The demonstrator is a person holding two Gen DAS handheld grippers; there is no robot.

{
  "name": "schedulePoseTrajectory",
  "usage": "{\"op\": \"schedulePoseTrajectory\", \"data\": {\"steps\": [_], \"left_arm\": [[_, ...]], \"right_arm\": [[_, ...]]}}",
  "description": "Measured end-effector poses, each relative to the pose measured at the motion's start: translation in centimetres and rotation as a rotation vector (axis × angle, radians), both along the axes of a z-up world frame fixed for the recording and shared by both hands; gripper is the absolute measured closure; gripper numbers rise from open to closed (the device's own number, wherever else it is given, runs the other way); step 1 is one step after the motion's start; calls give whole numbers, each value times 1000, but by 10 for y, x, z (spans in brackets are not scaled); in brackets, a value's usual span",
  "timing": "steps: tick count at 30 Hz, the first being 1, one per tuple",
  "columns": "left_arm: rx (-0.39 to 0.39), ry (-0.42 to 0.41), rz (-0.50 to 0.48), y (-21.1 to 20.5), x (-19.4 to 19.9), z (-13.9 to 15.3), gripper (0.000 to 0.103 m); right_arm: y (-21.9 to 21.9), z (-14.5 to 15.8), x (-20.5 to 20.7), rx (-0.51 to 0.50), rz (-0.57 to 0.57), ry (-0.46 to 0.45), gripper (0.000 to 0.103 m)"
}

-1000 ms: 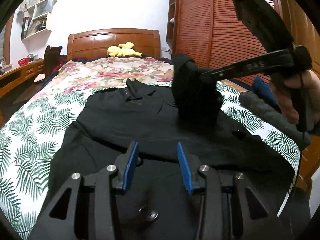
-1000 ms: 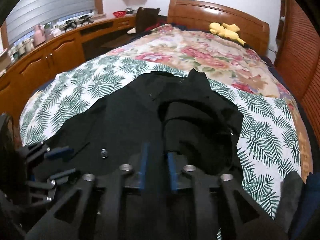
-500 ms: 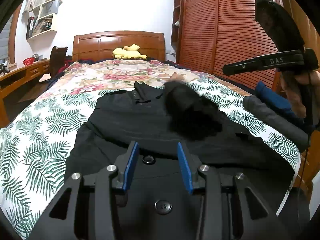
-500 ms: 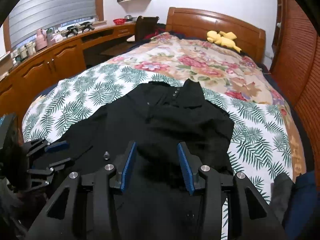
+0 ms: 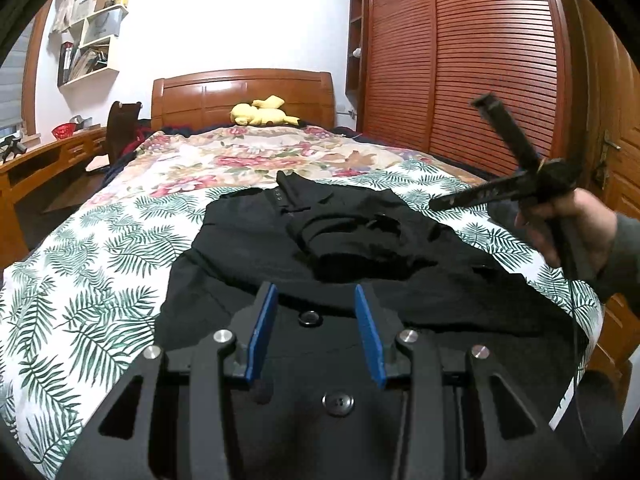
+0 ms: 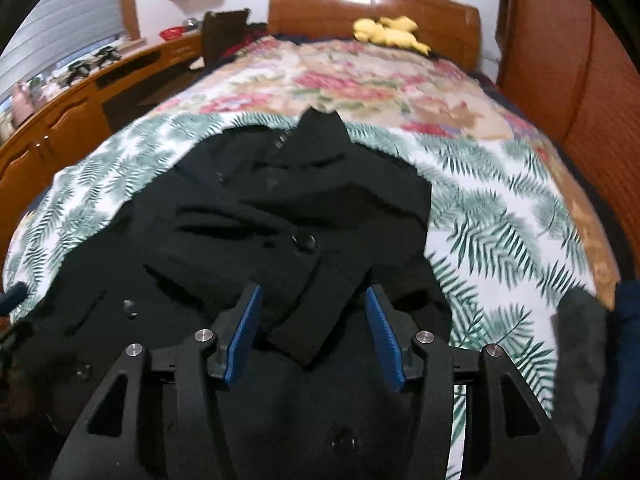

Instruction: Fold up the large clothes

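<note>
Black coat (image 5: 256, 240) flat on bed (image 5: 100, 248), sleeve (image 6: 320, 288) lying across chest. My left gripper (image 5: 316, 328) and right gripper (image 6: 314, 330): fingers spread, gripping nothing. Cloth looks thick, heavy, limp; likely sags. Pinch at hem or shoulder seam, avoid buttons.

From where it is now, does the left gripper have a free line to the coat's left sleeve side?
Probably yes. The left gripper is open over the black coat, whose left part lies flat on the leaf-print bedspread with nothing on it. The right gripper, also open, is over the folded-in sleeve.
</note>
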State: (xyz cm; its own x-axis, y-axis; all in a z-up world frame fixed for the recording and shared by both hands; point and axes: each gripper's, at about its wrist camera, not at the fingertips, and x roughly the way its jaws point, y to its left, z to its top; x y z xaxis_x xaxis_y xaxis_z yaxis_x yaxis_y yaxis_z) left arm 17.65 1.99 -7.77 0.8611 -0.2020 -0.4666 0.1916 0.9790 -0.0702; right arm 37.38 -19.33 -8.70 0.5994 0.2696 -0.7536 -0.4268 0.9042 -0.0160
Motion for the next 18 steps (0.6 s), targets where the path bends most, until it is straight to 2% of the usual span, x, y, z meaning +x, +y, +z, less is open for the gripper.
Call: {"op": "schedulePoseTrajectory", "data": {"steps": [6, 16, 17, 18], "left_arm": [[8, 6, 18, 6, -3, -1, 64], [23, 7, 23, 6, -7, 2, 64], [25, 8, 25, 6, -8, 3, 64], [27, 7, 27, 6, -8, 3, 64]], "right_arm": [[-1, -35, 21, 17, -52, 87, 49], [5, -80, 41, 138, -104, 253, 49], [6, -80, 41, 142, -100, 253, 53], [7, -80, 40, 154, -87, 257, 74]]}}
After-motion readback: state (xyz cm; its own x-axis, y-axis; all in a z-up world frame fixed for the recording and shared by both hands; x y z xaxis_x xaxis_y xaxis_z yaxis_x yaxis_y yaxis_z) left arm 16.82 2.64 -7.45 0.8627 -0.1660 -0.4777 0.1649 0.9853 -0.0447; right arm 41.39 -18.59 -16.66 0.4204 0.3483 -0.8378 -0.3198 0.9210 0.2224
